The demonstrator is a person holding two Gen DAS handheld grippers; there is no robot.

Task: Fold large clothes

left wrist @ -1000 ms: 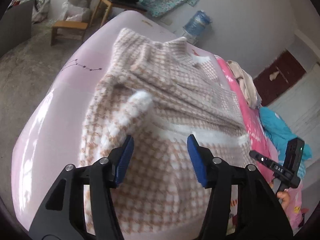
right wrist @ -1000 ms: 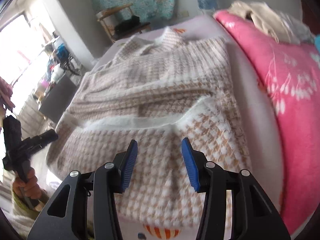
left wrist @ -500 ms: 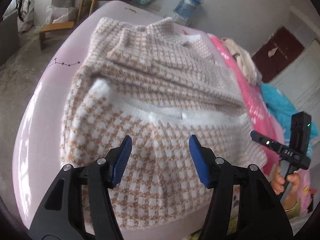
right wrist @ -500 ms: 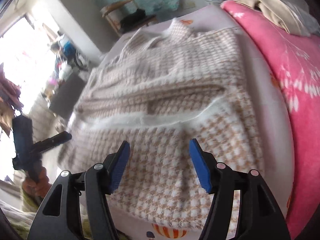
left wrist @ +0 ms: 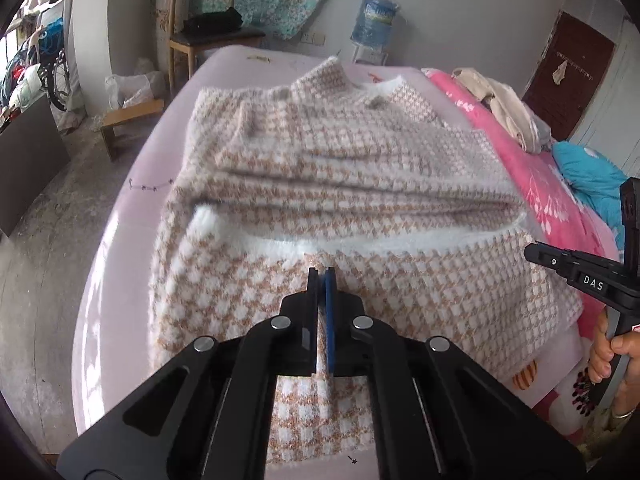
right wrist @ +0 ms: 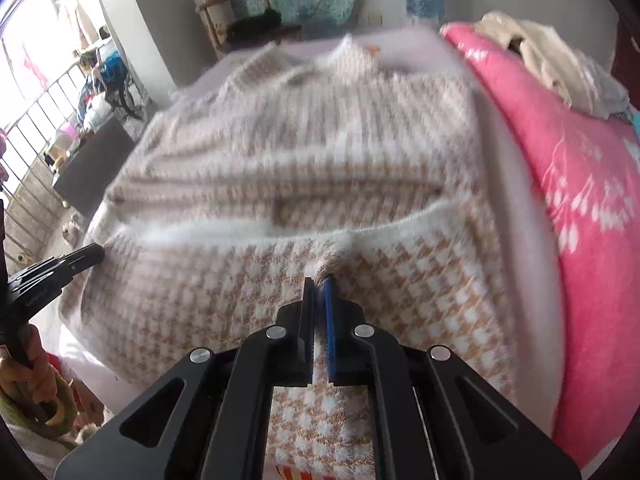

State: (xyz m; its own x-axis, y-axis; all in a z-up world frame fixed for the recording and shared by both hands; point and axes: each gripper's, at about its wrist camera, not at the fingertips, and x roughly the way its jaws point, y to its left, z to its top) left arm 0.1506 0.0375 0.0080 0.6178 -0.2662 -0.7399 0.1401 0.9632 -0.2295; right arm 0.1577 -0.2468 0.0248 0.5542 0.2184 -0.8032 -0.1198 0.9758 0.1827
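the big fuzzy sweater point(left wrist: 340, 184) lay flat on the bed point(left wrist: 132, 216), in brown and white checks. its neck end was far away, near the wall. its bottom end was close, near the bed's front edge. beside it, on the right, lay a pink blanket point(left wrist: 532, 184).

some folding looked done already. the sides seemed tucked in, so the sweater made a long, neat shape. a sleeve with a white fluffy edge point(left wrist: 360, 246) lay across its middle. the sweater was not yet folded end to end, so the bottom part lay open and flat. that was the job left, as far as i could judge: bring the near end up over the far end, then pat it smooth.

the left gripper point(left wrist: 321, 276) hung over the near part of the sweater. its fingers were pressed together. i could not be sure they pinched any cloth, since the tips only seemed to sit above the checks.

the right gripper point(right wrist: 318, 285) was over the near part too, more to the right. its fingers were pressed together, and a little bump of cloth rose just at their tips, so they seemed to pinch the sweater there. the right picture was blurry.
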